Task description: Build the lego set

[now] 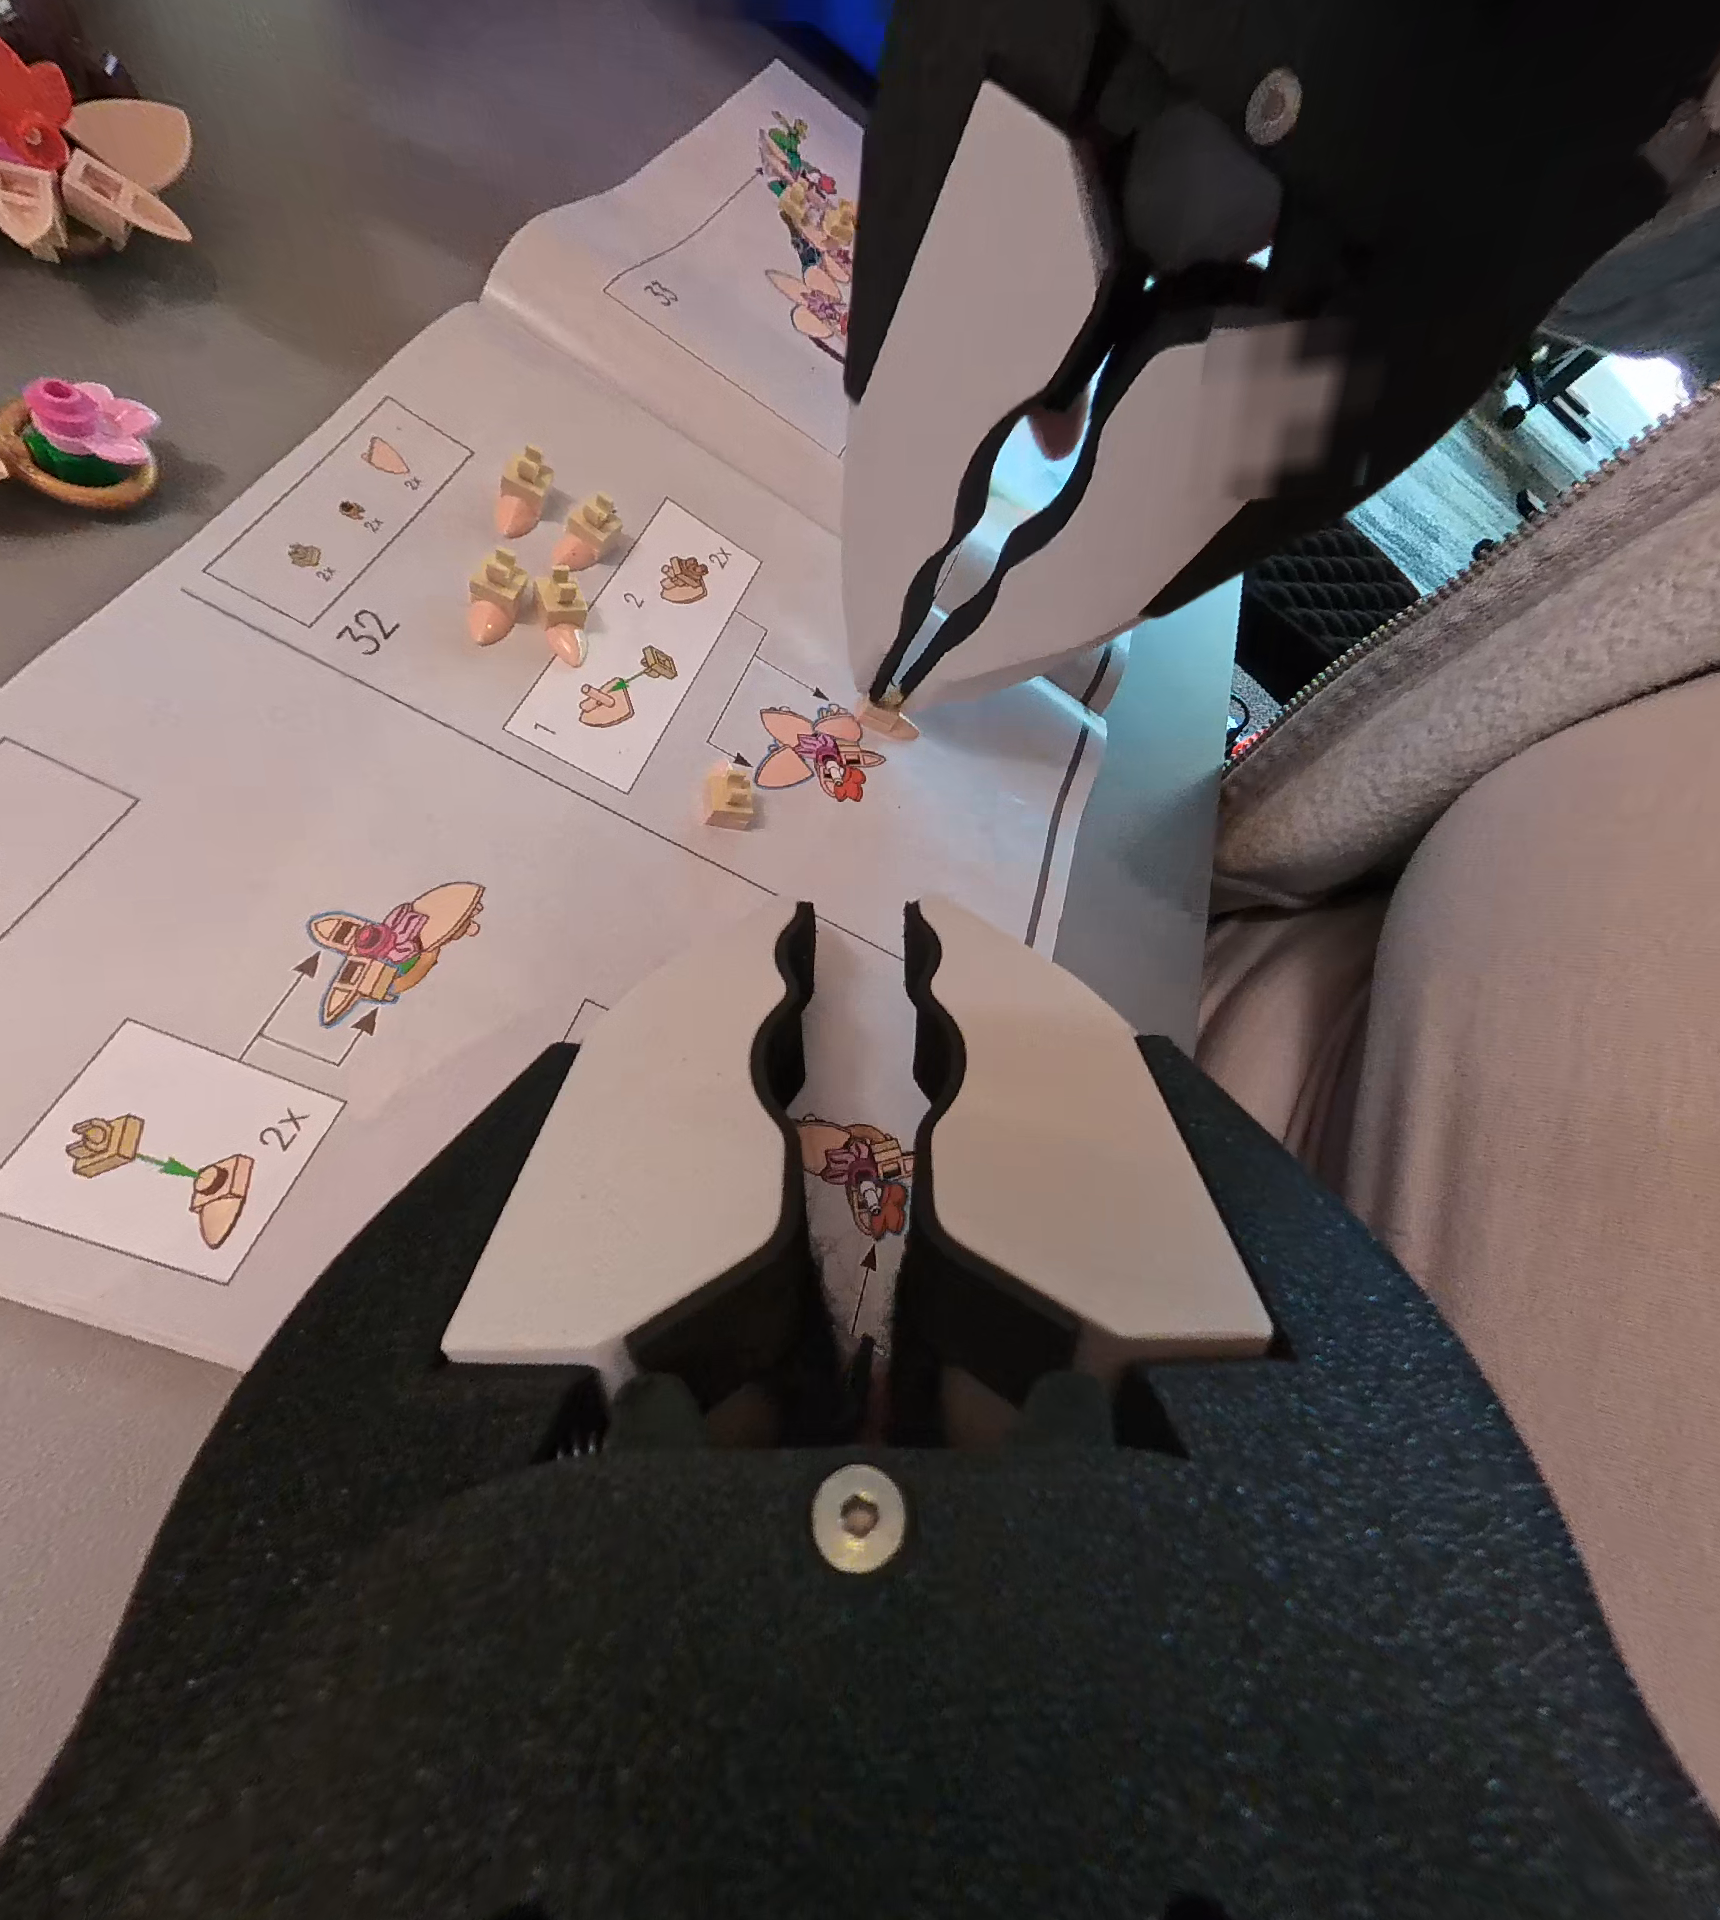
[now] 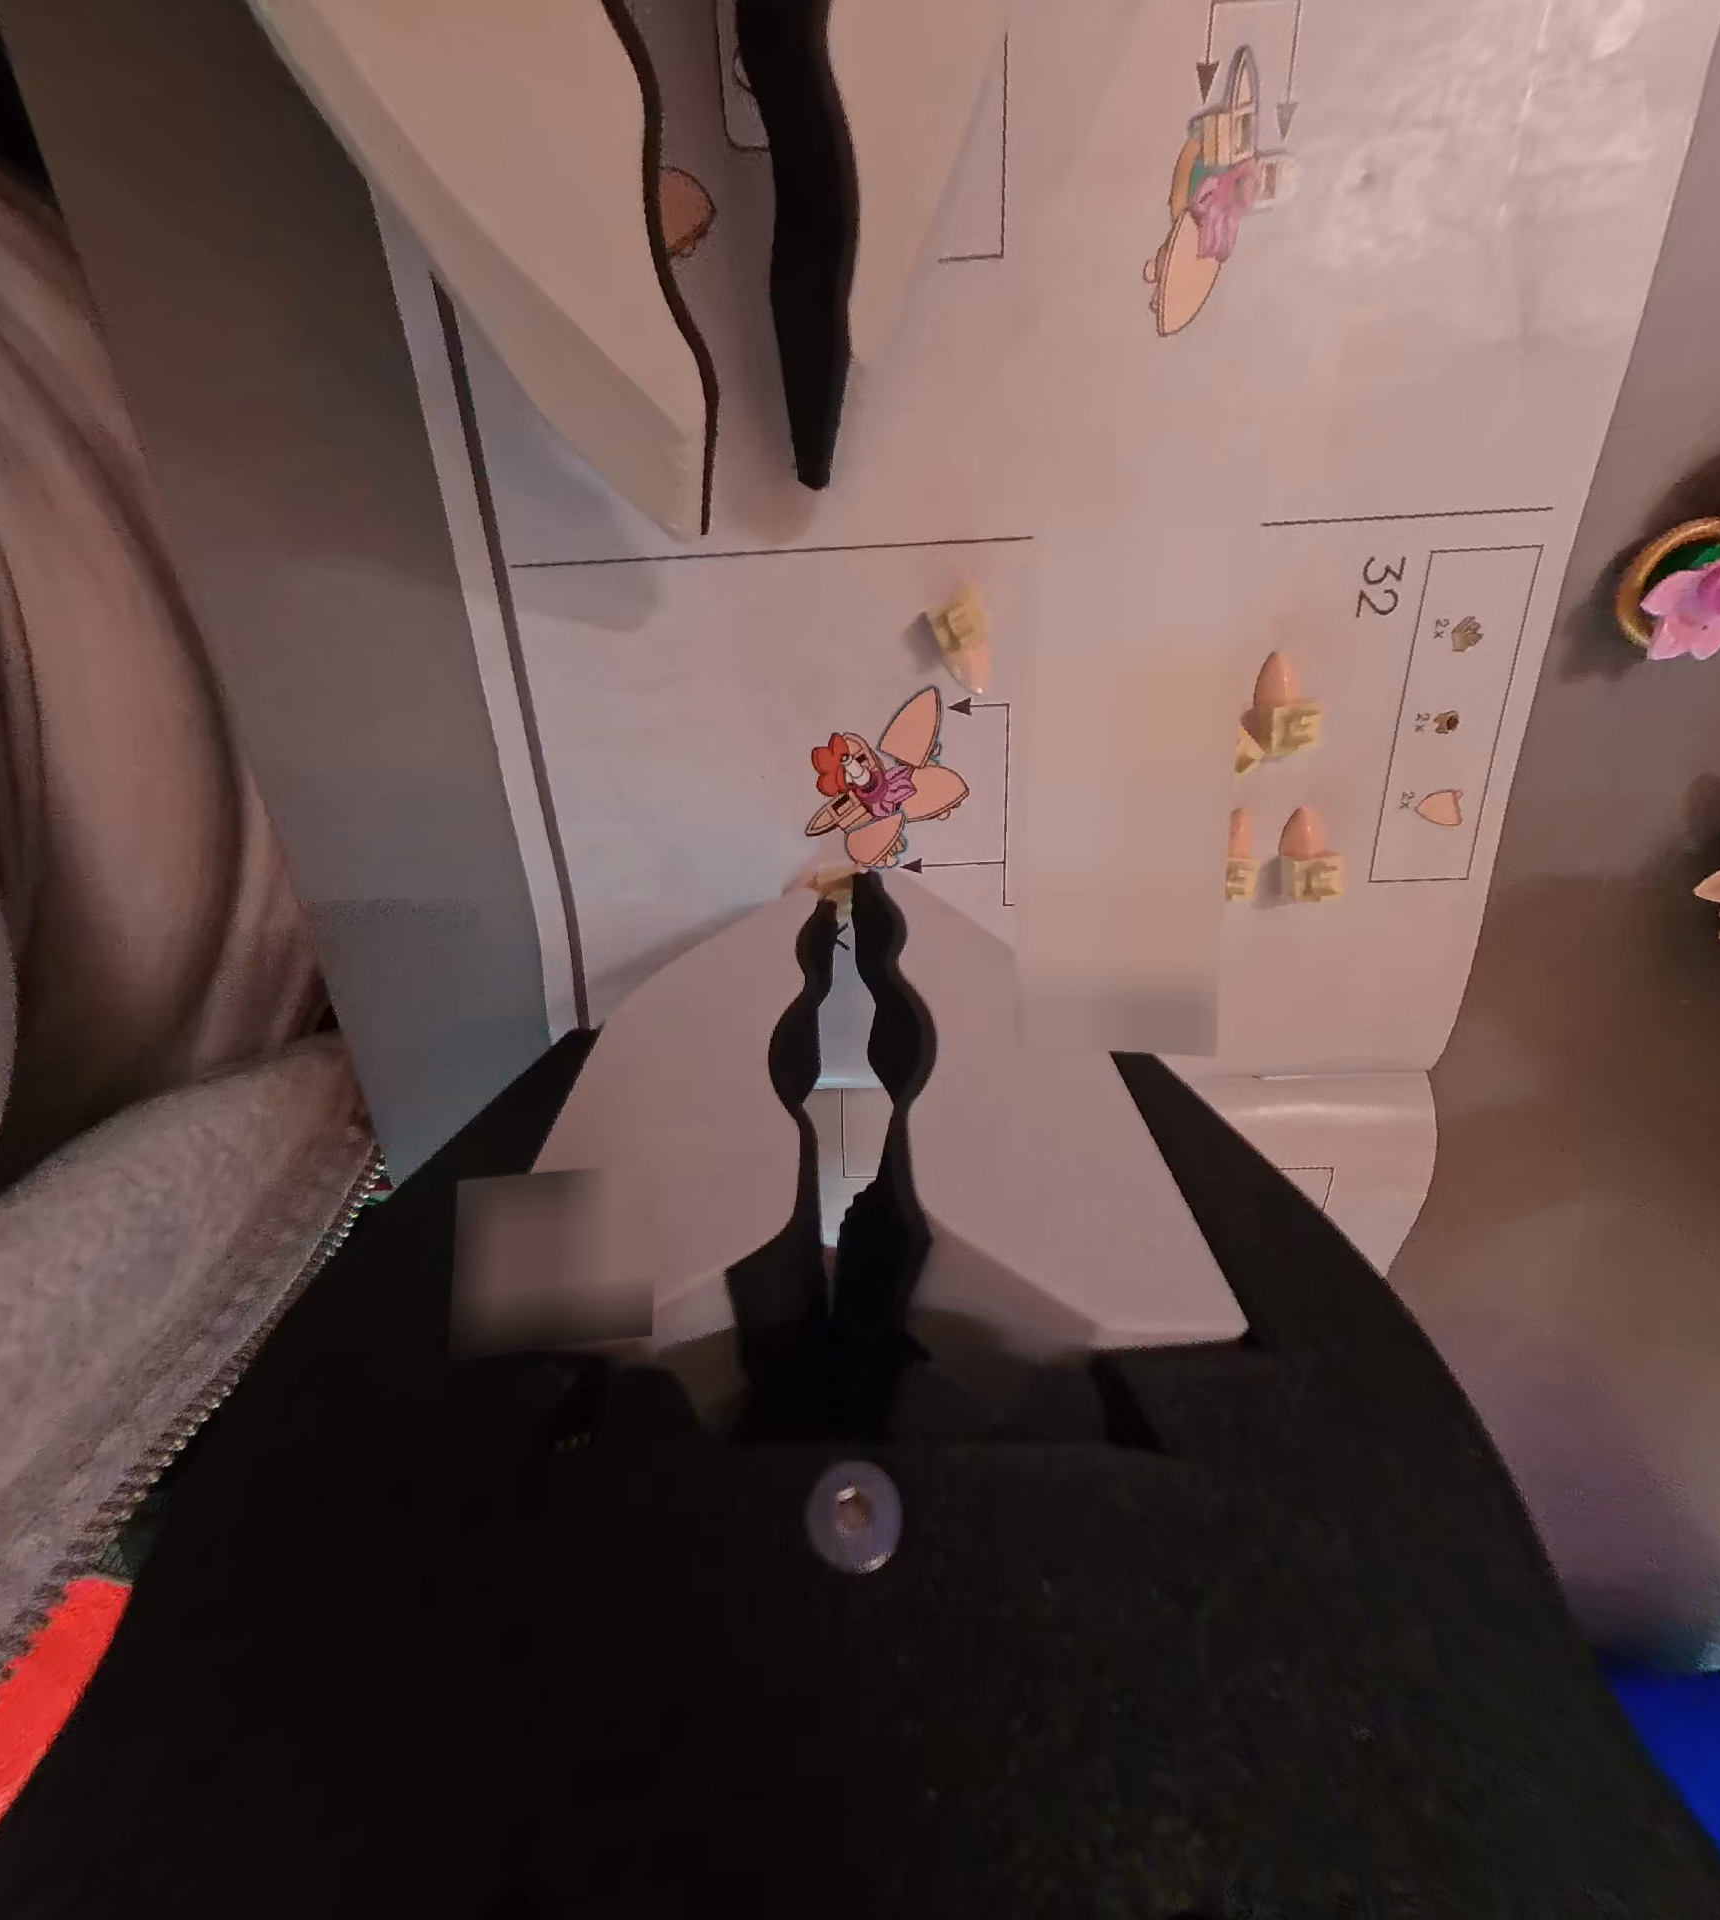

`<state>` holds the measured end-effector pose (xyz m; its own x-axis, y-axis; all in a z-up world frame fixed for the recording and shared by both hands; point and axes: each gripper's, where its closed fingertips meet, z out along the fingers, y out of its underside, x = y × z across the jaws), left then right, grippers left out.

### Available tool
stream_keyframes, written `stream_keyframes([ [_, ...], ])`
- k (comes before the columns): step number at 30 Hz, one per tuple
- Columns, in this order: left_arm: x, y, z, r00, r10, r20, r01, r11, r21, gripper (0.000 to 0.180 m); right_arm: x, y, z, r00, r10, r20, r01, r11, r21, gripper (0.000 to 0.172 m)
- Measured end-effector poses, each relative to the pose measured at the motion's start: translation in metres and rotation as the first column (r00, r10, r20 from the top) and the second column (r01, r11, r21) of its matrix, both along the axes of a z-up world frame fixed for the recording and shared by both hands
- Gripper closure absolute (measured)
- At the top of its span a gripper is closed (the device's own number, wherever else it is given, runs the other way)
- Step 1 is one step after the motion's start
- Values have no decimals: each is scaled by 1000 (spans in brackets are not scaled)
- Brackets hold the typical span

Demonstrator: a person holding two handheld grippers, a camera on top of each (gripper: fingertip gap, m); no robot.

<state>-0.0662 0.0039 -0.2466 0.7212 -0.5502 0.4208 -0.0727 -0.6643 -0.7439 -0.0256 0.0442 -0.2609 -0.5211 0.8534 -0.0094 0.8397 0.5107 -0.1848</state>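
On the grey surface (image 1: pixel 336 197), an open instruction booklet (image 1: pixel 243 727) is lying flat, and both grippers are working over its pages. The right gripper (image 1: pixel 885 698) is reaching down with its fingertips pinched together on a small tan and peach piece (image 1: pixel 889 719) that is resting on the page just beside a printed flower drawing (image 1: pixel 820 758). The left gripper (image 1: pixel 858 914) is hovering over the near page with its jaws narrowly parted and nothing between them. A lone tan clip piece (image 1: pixel 731 798) is lying on the paper between the two grippers, apart from both. Farther up the page, four tan and peach petal pieces (image 1: pixel 539 556) are sitting in a cluster. Off the booklet, a pink flower in a gold ring (image 1: pixel 87 436) and a larger flower assembly with a red blossom (image 1: pixel 35 145) are resting on the surface.
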Motion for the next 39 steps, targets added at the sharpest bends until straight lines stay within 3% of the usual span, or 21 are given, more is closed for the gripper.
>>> stream_keyframes([
  [9, 0, 0, 1, 1000, -1, 15, 1, 1000, -3, 164, 1, 0, 0, 997, 18, 71, -21, 999, 48, 168],
  [18, 0, 0, 3, 1000, 0, 24, 0, 1000, 7, 164, -30, 14, 13, 992, -82, -97, 79, 996, -36, 168],
  [23, 0, 0, 2, 1000, 2, 14, -2, 1000, 8, 164, -38, 22, 1, 994, -65, -90, 67, 998, 22, 167],
  [26, 0, 0, 2, 1000, 2, 11, -2, 1000, 5, 164, -36, 25, -1, 993, -79, -91, 82, 996, 27, 148],
  [30, 0, 0, 1, 1000, 2, 6, -2, 1000, 5, 164, -34, 29, 7, 975, -146, -169, 143, 989, -31, 142],
  [34, 0, 0, 1, 1000, 4, 3, -4, 1000, 9, 164, -11, 64, 64, 862, -352, -366, 367, 930, -30, 144],
  [37, 0, 0, 1, 1000, 3, 1, -3, 1000, 7, 164, 39, 94, 99, 642, -581, -501, 643, 763, -61, 138],
  [39, 0, 0, 1, 1000, 3, 2, -3, 1000, 5, 164, 79, 107, 96, 470, -687, -554, 780, 617, -103, 139],
])
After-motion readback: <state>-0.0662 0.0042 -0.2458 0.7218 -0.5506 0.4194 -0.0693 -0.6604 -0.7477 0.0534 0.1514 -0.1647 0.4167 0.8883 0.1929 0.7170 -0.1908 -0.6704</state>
